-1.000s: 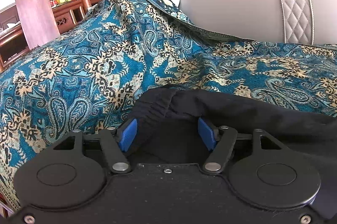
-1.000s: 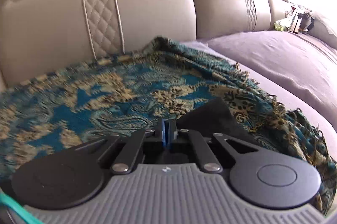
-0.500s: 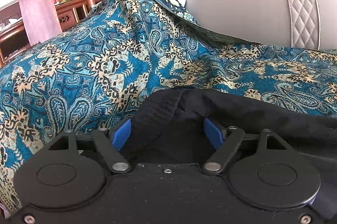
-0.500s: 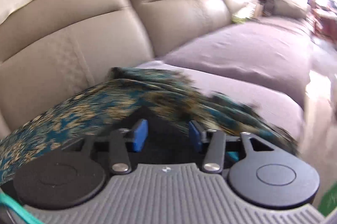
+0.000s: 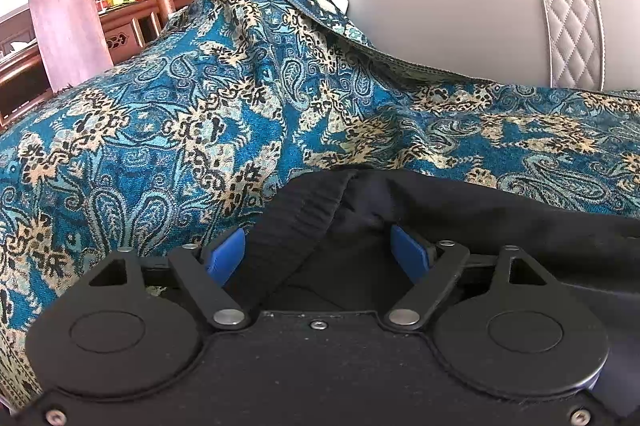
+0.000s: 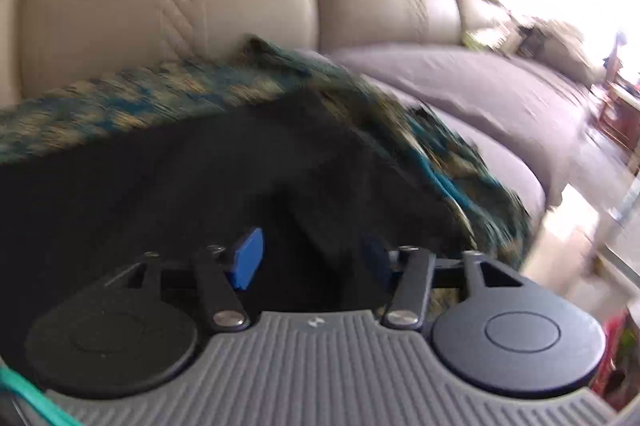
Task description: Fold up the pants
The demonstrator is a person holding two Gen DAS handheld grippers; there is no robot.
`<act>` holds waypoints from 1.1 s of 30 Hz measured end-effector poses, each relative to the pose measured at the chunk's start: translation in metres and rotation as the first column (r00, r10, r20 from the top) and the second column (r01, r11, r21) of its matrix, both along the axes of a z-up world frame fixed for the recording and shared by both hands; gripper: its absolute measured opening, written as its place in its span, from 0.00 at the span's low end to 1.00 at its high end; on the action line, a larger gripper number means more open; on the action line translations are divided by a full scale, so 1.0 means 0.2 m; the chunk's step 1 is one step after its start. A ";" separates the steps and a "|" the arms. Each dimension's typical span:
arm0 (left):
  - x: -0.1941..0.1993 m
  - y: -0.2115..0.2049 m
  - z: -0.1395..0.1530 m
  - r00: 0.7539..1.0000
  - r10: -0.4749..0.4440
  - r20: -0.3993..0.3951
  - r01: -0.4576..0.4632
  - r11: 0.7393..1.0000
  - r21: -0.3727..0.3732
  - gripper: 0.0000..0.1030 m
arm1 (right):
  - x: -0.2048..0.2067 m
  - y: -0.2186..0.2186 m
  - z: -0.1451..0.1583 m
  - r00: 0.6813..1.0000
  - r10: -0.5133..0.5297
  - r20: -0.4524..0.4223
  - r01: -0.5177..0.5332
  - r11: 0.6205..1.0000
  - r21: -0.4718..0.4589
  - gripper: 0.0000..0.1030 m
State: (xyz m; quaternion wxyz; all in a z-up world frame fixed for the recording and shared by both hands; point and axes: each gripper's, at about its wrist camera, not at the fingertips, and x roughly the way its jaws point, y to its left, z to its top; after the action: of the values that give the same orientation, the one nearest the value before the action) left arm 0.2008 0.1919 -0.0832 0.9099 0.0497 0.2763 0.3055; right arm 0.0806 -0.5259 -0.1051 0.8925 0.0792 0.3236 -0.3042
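The black pants (image 5: 460,214) lie on a blue paisley throw (image 5: 192,130) spread over the seat of a beige leather sofa (image 5: 460,10). The left gripper (image 5: 318,252) has its jaws spread wide and opening; the ribbed elastic waistband (image 5: 304,214) runs up between them from beside the left blue pad, and neither pad presses the cloth. The right gripper (image 6: 310,260), seen through motion blur, also has its jaws apart and opening, with a dark fold of the pants (image 6: 180,186) lying between them, loose rather than pinched. Beyond the right jaws the throw's fringed edge (image 6: 452,154) falls toward a grey-purple seat cushion (image 6: 460,82). Past the left jaws, far off, stands a carved wooden cabinet (image 5: 120,26).
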 end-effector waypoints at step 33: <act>0.00 0.00 0.00 1.000 0.004 0.008 -0.004 1.000 0.007 0.79 | -0.22 -0.34 -0.06 0.950 -0.239 0.202 0.182 0.948 0.263 0.51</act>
State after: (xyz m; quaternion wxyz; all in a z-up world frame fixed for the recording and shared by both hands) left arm 0.2006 0.1915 -0.0834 0.9102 0.0512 0.2717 0.3085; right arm 0.0375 -0.5942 -0.1179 0.8699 0.2560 0.2414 -0.3456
